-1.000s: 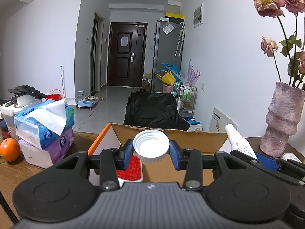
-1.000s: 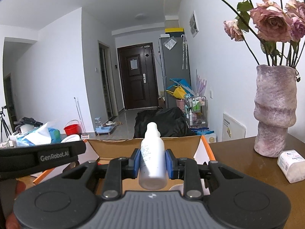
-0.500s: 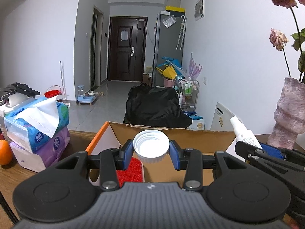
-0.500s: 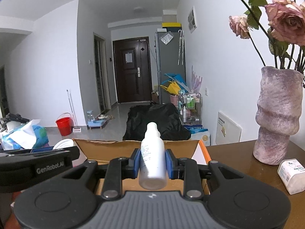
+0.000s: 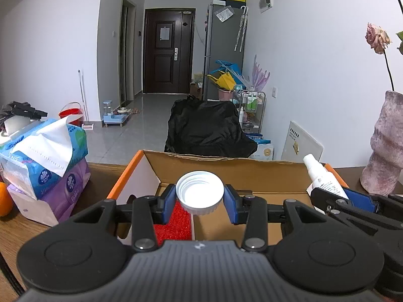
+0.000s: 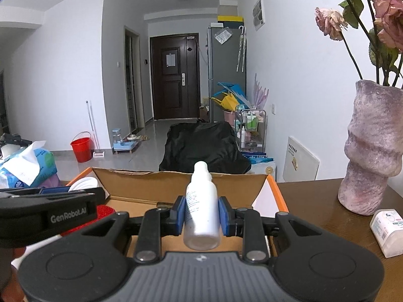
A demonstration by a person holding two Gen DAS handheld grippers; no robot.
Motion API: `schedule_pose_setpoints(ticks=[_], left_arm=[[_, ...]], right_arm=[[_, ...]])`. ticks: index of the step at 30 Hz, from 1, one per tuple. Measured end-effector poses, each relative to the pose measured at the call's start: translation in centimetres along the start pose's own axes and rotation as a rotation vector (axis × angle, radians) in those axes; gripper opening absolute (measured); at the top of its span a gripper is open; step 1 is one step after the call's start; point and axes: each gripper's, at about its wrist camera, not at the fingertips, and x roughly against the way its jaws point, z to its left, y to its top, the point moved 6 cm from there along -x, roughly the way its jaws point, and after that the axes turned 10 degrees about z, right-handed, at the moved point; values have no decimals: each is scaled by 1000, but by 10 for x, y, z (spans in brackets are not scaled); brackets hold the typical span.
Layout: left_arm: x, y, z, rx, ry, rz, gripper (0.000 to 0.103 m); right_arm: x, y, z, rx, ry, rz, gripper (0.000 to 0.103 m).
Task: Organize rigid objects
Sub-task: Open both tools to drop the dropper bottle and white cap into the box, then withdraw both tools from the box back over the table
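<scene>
Two grippers hang over the open box [image 5: 226, 168], each clamped on something: the left gripper [image 5: 199, 198] on a white cap [image 5: 199, 191], the right gripper [image 6: 202, 215] on a white bottle [image 6: 201, 209]. The cap is pinched only at its rim, so it could likely squirt out if squeezed unevenly. A tilted release might bounce the bottle off the box wall. The bottle stands nearly upright, nozzle up and leaning forward; the cap's open side faces the camera.
</scene>
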Motion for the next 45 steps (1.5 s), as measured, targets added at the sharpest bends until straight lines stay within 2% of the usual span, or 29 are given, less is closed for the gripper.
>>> schedule_pose_setpoints(ticks=[8, 10, 11, 13, 15, 16, 18, 24, 30, 45], left_arm=[[2, 1, 0, 8, 3, 2, 42], [2, 1, 2, 10, 14, 0, 53], [3, 1, 2, 12, 22, -3, 58], [5, 1, 5, 22, 46, -12, 82], [9, 2, 7, 28, 70, -31, 87], [10, 3, 7, 29, 79, -34, 95], [12, 3, 10, 42, 108, -42, 101], [14, 4, 16, 48, 121, -51, 103], [16, 4, 17, 50, 131, -49, 103], [26, 2, 19, 36, 123, -66, 103]], right_arm=[[-3, -1, -2, -4, -7, 26, 27], [-4, 0, -5, -20, -17, 45, 27], [-4, 0, -7, -27, -25, 48, 31], [-2, 1, -10, -42, -33, 52, 47], [1, 2, -12, -49, -34, 38, 71], [2, 3, -13, -51, -40, 29, 76], [6, 3, -12, -44, -48, 9, 83], [8, 5, -16, -51, -60, -4, 97], [7, 5, -16, -50, -66, -2, 101], [14, 1, -14, -33, -63, -2, 102]])
